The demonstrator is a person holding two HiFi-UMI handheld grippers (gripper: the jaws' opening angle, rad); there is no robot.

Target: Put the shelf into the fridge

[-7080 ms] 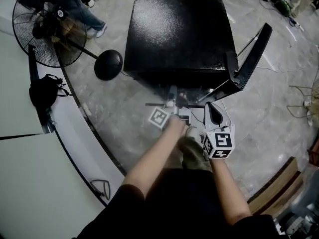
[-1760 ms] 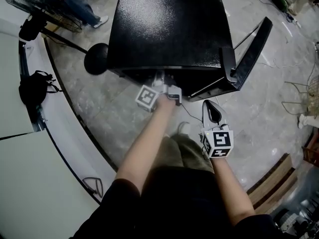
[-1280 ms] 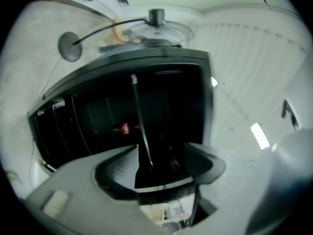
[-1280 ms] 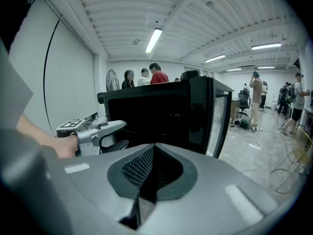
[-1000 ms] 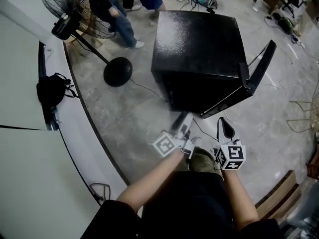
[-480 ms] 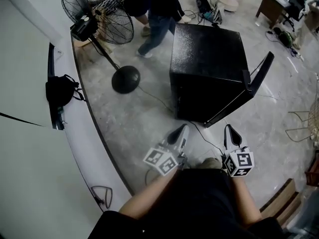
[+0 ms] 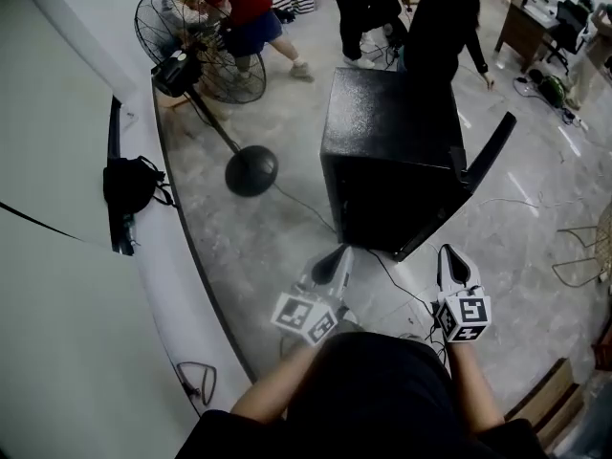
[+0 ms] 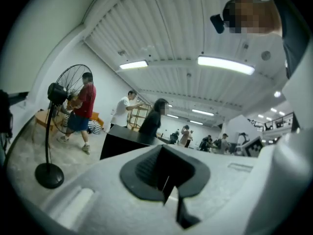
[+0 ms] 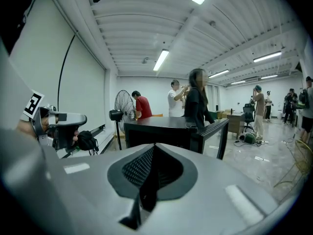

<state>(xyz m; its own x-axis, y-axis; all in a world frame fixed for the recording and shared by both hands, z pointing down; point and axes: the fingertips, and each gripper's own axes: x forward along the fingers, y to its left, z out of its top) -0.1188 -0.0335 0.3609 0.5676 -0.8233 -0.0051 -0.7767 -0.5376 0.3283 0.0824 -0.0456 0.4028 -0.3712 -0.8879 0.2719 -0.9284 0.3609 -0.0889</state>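
While the left gripper (image 7: 336, 255) and right gripper (image 7: 451, 258) both hang closed on nothing right in front of the person (image 7: 373, 400), the black mini fridge (image 7: 387, 142) sits further out on the floor (image 7: 273, 232), door (image 7: 486, 153) ajar, shelf hidden from here, pedestal fan (image 7: 186, 41) beyond.

Black fridge (image 7: 392, 127) on floor, door (image 7: 486, 153) open

Black speckled fridge (image 7: 387, 132) — grey marbled floor (image 7: 258, 247), black fan (image 7: 182, 41).
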